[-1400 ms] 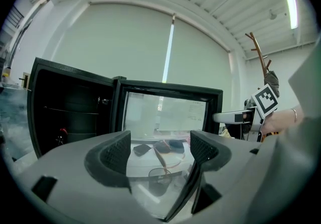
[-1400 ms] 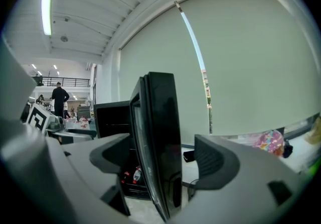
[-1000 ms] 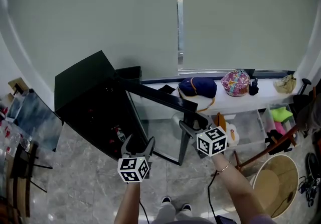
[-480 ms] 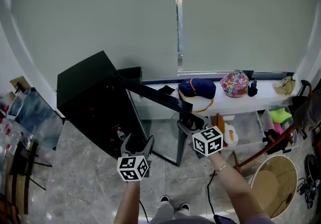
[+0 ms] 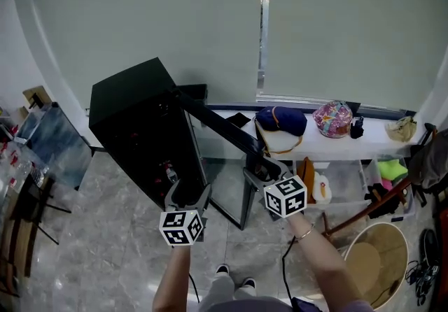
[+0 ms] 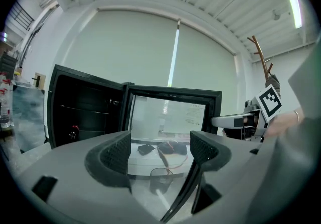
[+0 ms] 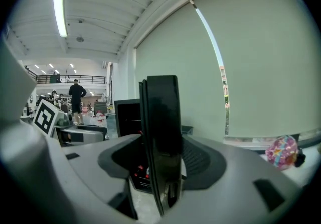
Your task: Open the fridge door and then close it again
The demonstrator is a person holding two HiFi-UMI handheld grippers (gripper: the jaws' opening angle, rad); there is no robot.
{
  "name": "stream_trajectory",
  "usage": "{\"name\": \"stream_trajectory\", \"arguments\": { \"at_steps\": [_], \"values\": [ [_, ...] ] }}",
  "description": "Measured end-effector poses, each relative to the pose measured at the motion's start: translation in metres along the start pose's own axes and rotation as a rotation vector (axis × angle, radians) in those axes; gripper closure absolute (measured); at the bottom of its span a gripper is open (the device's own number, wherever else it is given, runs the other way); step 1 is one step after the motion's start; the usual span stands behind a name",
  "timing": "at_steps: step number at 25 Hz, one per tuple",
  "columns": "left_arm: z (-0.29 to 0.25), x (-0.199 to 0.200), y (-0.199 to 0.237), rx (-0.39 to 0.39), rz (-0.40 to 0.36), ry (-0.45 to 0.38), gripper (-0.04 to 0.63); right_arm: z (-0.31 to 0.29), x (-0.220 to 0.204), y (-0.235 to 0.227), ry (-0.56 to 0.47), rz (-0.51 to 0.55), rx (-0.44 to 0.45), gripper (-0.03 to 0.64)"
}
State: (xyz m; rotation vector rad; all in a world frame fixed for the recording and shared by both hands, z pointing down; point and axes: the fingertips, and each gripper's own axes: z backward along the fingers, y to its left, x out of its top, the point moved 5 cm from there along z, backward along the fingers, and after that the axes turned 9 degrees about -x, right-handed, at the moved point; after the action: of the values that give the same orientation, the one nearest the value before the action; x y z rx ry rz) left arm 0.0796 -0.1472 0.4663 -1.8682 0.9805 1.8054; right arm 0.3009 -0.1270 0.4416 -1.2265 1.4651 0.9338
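My right gripper (image 5: 260,168), jaws just closing, apparently pinches the edge of the black-framed glass fridge door (image 5: 220,124); left gripper (image 5: 189,192) gapes empty.

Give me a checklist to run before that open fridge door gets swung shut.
1. The fridge door is open: ok. It stands well away from the fridge cabinet.
2. The right gripper has the door: ok. Its fingers have just been closing, and the door's free edge stands between them, seemingly pressed from both sides.
3. The left gripper is free: ok. Its fingers are apart with nothing between them.
4. The swing path is clear: cannot tell. The left gripper hangs just in front of the cabinet's open front.
5. Nothing inside sticks out past the front: cannot tell. The interior is too dark.
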Motion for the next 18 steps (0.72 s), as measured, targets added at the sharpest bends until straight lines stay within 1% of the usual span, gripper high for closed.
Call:
{"name": "stream_trajectory", "arguments": {
  "at_steps": [18],
  "values": [
    [0.075,-0.022,-0.001,0.146,0.028,0.001,0.242,0.017,-0.008,0.069,-0.004,0.077,0.119,0.383]
  ]
}}
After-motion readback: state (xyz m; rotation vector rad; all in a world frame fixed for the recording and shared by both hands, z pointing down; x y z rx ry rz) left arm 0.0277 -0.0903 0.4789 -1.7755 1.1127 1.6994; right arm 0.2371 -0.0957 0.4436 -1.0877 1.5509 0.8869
